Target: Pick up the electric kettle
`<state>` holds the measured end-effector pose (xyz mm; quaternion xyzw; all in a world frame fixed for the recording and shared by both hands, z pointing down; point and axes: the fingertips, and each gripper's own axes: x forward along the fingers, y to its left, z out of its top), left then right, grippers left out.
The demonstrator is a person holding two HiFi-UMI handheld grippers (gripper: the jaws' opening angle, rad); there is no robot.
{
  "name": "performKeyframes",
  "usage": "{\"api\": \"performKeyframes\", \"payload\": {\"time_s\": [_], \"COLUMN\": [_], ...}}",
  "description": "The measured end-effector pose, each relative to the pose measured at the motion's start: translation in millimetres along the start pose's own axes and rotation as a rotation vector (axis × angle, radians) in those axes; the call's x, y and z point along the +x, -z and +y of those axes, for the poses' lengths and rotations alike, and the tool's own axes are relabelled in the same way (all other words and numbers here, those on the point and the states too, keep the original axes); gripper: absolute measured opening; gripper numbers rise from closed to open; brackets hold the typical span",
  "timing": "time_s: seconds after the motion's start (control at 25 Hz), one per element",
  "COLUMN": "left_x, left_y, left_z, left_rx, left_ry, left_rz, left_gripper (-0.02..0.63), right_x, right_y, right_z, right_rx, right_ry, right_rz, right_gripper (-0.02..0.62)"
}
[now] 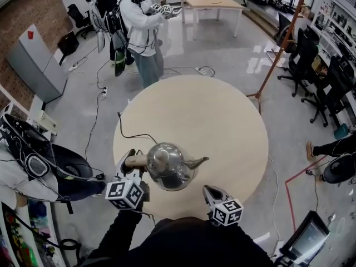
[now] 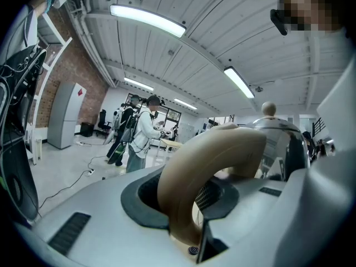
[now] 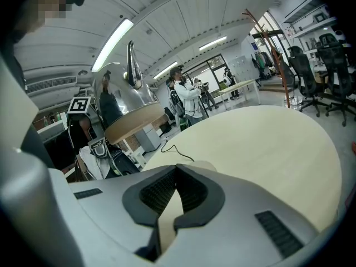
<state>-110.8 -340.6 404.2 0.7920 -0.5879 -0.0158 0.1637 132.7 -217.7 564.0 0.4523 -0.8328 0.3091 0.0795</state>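
Note:
The steel electric kettle (image 1: 167, 166) hangs over the near edge of the round beige table (image 1: 211, 115), spout to the right. My left gripper (image 1: 132, 161) is shut on its tan handle (image 2: 211, 166), which loops out between the jaws in the left gripper view; the shiny body (image 2: 272, 141) sits just beyond. In the right gripper view the kettle (image 3: 119, 93) shows from below at upper left, apart from the tabletop (image 3: 261, 143). My right gripper (image 1: 208, 189) is to the kettle's right, low over the table edge, shut with nothing between its pads (image 3: 177, 168).
A black cord (image 1: 133, 133) trails across the table's left side toward the kettle. A person (image 1: 142, 26) stands beyond the table. An orange pole (image 1: 278, 54) and office chairs (image 1: 303, 60) are at the right, bags and gear (image 1: 33, 160) at the left.

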Motion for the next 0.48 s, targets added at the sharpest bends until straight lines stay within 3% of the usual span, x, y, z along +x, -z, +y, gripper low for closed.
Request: {"api": "performKeyframes", "payload": {"time_s": [0.24,0.48], "left_x": [2.0,-6.0], "left_y": [7.0,-0.5], "left_z": [-4.8,20.5], "left_rx": [-0.004,-0.025], "left_ry": [-0.001,-0.118], "left_rz": [-0.008,-0.101], "left_gripper": [0.112,0.11], "right_x": [1.7,43.6], "right_y": [7.8,-14.0], "right_z": [-11.8,-19.0], "right_rx": [-0.008,-0.113], "right_ry": [-0.004,-0.117], "right_rz": [0.004,0.023], "right_gripper": [0.012,0.012]}}
